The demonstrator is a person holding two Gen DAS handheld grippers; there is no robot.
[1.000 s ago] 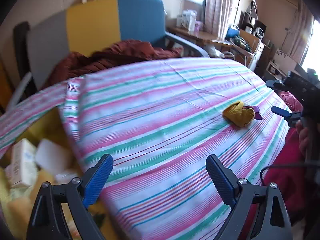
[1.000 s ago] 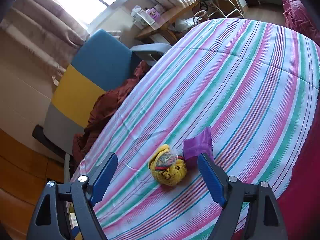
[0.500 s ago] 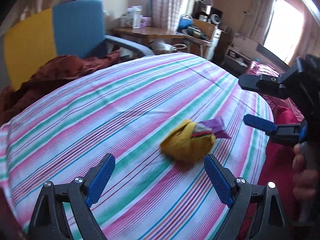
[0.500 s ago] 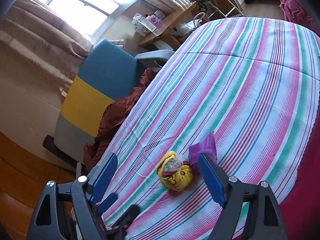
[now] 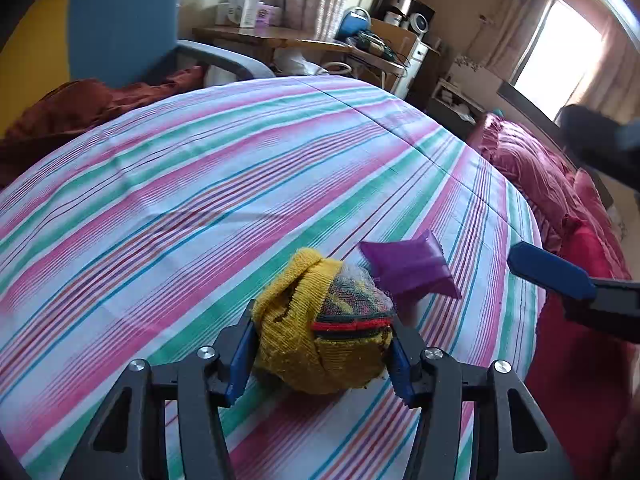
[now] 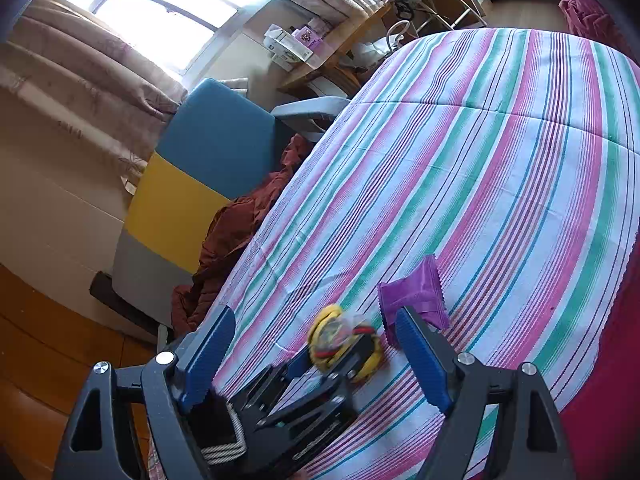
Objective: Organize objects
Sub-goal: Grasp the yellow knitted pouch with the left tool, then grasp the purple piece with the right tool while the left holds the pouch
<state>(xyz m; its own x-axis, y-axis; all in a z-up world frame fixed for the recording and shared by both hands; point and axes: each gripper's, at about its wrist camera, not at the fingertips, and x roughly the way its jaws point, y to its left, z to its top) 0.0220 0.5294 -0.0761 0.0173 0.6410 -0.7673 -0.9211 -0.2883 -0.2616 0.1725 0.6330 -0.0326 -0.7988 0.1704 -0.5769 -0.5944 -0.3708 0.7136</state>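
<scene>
A yellow knitted bundle [image 5: 320, 332] with a mesh-wrapped, red-striped filling lies on the striped bedspread [image 5: 200, 200]. My left gripper [image 5: 320, 354] is shut on it, a pad against each side; it also shows in the right wrist view [image 6: 332, 360] gripping the bundle [image 6: 340, 344]. A purple packet [image 5: 412, 268] lies just beyond the bundle, touching it; it also shows in the right wrist view [image 6: 416, 292]. My right gripper [image 6: 308, 356] is open and empty above the bundle; one of its blue fingers [image 5: 552, 268] shows right of the packet.
A blue, yellow and grey chair [image 6: 200, 176] with a rust-red cloth [image 5: 80, 108] stands at the bed's far side. A cluttered wooden desk [image 5: 288, 40] is behind. A crimson blanket [image 5: 552, 184] lies at the bed's right edge.
My left gripper has moved forward to the yellow bundle and shut on it. The right gripper has stayed open, hovering near the purple packet.
</scene>
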